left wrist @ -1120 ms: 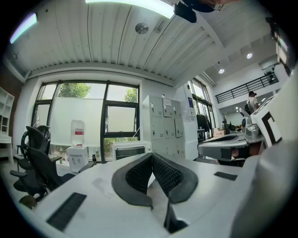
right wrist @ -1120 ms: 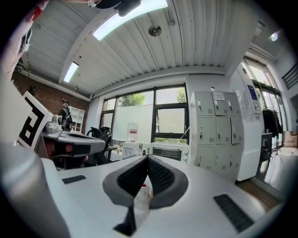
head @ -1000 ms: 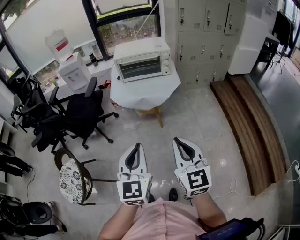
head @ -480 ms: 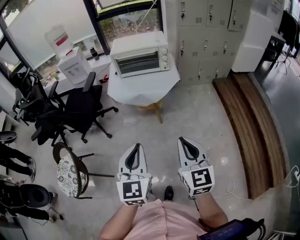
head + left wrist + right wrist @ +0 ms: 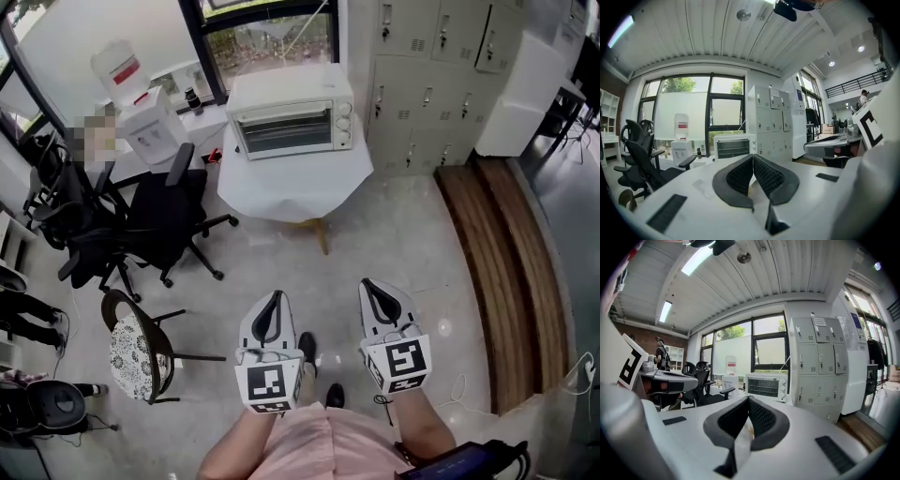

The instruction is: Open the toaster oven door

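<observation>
- The toaster oven [image 5: 292, 117] sits on a white-draped counter [image 5: 291, 187] by the window, door closed, well ahead of both tools.
- The left tool [image 5: 273, 298] is clenched, jaws pressed together with nothing between them (its own view shows this plainly).
- The right tool [image 5: 369, 287] is the same deal — clenched and empty, just beside the left one, low near the person's body.
- A black office chair [image 5: 164, 220] is left of the counter, and grey lockers [image 5: 431, 66] are to its right.

A white cloth [image 5: 292, 183] hid most of the table [image 5: 321, 236] under the toaster oven [image 5: 291, 117]. The oven's knob markings were too small to read.
</observation>
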Motion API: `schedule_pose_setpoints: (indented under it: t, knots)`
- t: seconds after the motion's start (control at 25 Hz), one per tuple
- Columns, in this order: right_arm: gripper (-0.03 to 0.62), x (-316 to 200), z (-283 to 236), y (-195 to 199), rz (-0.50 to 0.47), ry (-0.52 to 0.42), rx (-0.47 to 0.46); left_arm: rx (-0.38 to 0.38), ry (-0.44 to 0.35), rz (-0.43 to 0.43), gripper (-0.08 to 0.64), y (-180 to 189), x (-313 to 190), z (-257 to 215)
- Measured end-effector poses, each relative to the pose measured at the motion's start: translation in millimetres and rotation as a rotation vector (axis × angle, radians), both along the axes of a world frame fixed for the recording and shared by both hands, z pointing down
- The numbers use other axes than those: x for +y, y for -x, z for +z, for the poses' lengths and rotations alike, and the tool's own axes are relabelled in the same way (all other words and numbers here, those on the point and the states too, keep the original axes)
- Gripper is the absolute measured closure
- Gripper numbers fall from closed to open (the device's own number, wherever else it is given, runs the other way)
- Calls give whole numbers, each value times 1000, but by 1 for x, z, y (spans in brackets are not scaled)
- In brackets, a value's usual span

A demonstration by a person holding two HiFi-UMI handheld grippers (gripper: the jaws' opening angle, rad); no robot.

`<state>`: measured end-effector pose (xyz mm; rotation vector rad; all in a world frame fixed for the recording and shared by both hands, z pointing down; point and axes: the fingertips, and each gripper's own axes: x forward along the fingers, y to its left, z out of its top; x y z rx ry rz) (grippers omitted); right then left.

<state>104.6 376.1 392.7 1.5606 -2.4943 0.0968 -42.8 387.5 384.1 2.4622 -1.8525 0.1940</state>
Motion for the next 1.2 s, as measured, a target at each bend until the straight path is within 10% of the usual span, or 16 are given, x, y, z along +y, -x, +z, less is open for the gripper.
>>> schedule_pose_setpoints:
  t: [0.68, 1.2]
  knots:
    - [592, -185, -56, 75, 24, -122, 23, 8, -119, 64, 546, 66, -190, -46]
    - [591, -235, -33, 96, 35, -49, 80, 61, -39, 99, 546, 82, -245, -10]
